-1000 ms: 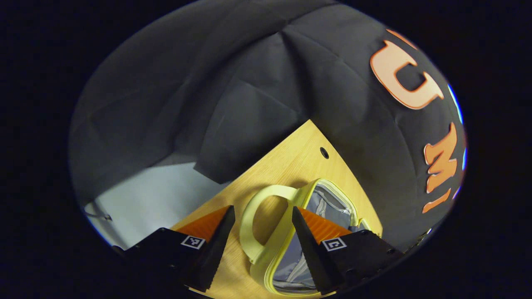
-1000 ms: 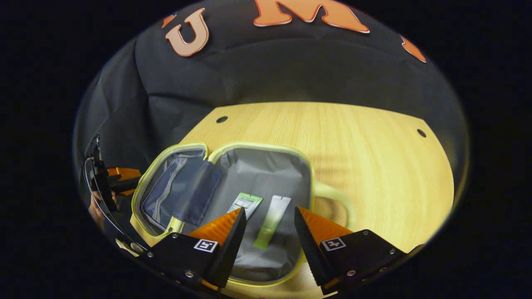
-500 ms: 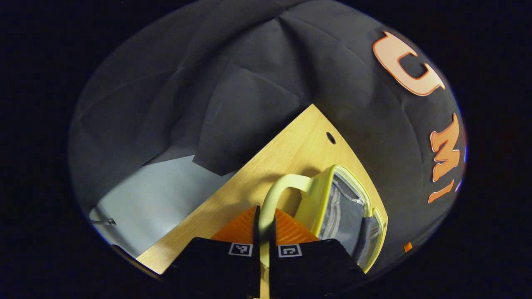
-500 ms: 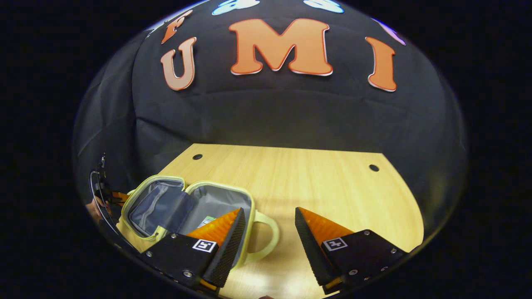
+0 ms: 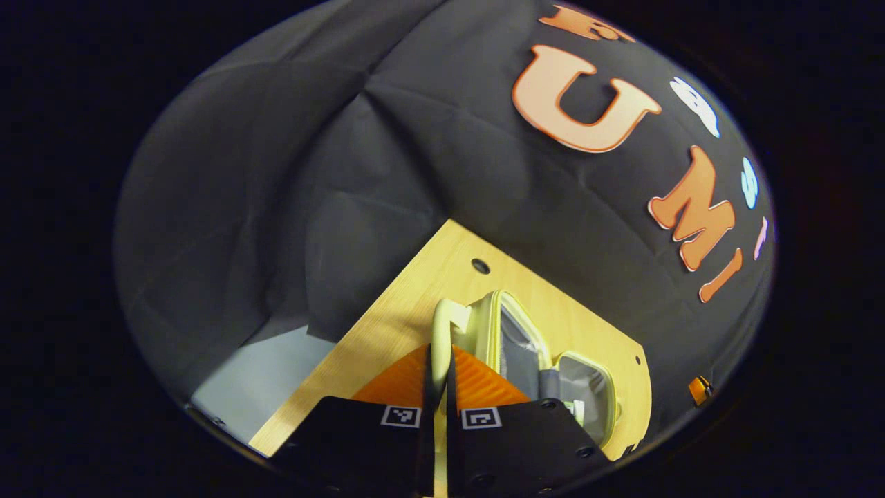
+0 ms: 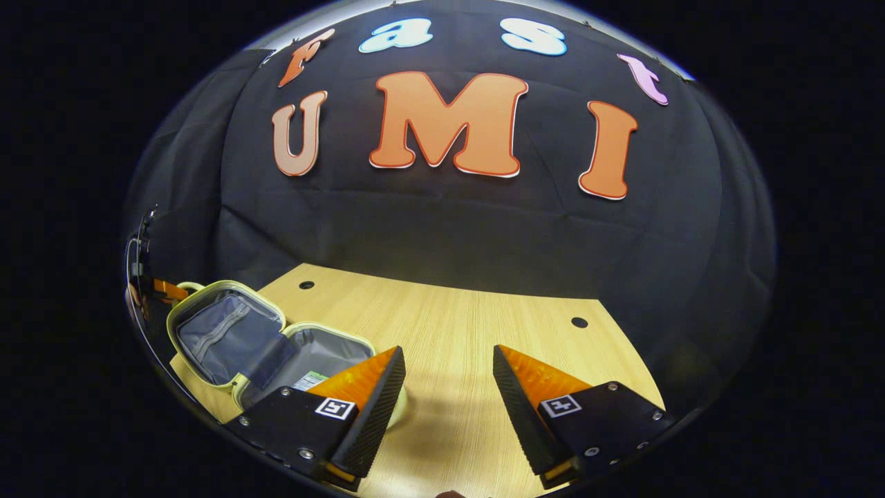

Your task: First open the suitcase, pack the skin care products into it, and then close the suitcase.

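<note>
Two grippers on show: the left gripper is clamped tight on the suitcase handle, tipping one half up off the table. Right gripper hangs over bare wood, fingers spread wide. Suitcase sits open at the table's left edge, a skin care tube inside.

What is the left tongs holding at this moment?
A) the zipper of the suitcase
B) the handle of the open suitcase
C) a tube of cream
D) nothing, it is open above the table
B: in the left gripper view the left tongs are closed with both fingers pressed on the pale handle of the suitcase, which lies open on the table.
</note>
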